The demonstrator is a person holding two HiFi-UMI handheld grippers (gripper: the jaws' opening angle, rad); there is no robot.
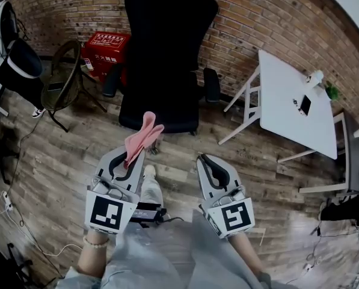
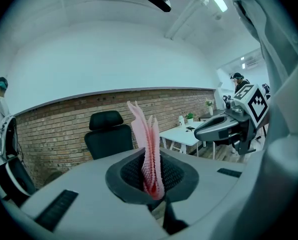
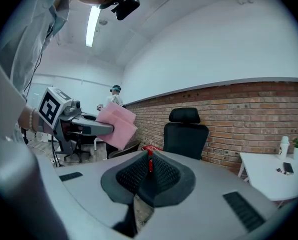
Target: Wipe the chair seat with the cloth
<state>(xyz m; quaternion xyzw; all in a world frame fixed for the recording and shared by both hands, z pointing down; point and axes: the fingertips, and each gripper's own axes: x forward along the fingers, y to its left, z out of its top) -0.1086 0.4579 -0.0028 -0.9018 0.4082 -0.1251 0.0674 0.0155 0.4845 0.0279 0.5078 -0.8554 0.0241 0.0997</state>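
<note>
Ahead of you the black office chair (image 1: 167, 53) stands on the wood floor (image 1: 59, 161) with its back to the brick wall (image 1: 269, 23), and its seat (image 1: 164, 110) faces you. The white table (image 1: 287, 110) stands to the chair's right, and a red box (image 1: 106, 52) sits at the foot of the wall to its left. Your left gripper (image 1: 130, 156) is clamped on the pink cloth (image 1: 141, 137), which stands up from the jaws, just short of the seat's front edge. Your right gripper (image 1: 208, 161) has its jaws pressed together with nothing between them.
</note>
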